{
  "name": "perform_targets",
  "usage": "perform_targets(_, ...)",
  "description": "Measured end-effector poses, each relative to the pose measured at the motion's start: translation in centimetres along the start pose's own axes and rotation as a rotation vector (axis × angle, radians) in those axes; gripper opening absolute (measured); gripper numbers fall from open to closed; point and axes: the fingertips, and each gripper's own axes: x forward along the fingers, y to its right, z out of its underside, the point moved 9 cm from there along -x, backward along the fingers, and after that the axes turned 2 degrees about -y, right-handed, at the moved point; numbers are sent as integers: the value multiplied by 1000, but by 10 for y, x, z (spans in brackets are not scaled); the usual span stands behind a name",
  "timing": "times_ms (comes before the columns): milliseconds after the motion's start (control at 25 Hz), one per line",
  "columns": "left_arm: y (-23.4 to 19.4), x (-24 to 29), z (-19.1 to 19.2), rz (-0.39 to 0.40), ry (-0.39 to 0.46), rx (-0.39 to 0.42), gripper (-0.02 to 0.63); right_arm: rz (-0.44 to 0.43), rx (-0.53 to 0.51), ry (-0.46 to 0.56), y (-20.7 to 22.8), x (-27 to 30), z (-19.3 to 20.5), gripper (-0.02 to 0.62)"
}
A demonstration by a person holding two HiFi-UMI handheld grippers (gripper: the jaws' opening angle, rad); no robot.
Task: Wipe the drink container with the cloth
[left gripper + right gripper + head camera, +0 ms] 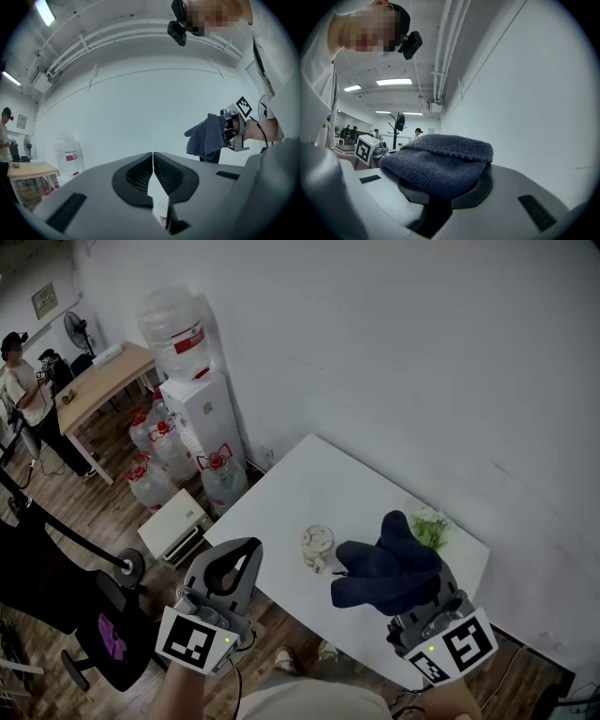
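A small clear glass drink container (317, 547) stands upright on the white table (281, 512), near its front edge. My right gripper (405, 594) is lifted over the table's right part and shut on a dark blue cloth (386, 571), which bunches over its jaws and hides the fingertips. In the right gripper view the cloth (440, 164) fills the space between the jaws. My left gripper (242, 554) hovers off the table's front edge, left of the container; its jaws (153, 159) touch with nothing between them. The left gripper view shows the cloth (206, 138) hanging from the right gripper (233, 126).
A small green plant (429, 526) stands at the table's far right, against the white wall. Left of the table are a water dispenser (192, 399), several water jugs (159, 451) and a white box (173, 521) on the floor. A wooden desk (98, 385), a person (23, 390) and a chair (103, 624) are farther left.
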Motion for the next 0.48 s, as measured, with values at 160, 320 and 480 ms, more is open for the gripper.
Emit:
perform_targets(160,6,-17,6,-6,3,-11,25,12,-26,-1,-12,-9,0,81)
perform_targets(320,13,-30,21,-20,-37,-24,25,3,-7,-5,-23,-17,10,81)
perform_targets(480,19,-42,27,-22,-52,-21,23,-23,-22,-53,-34,-21,21,81)
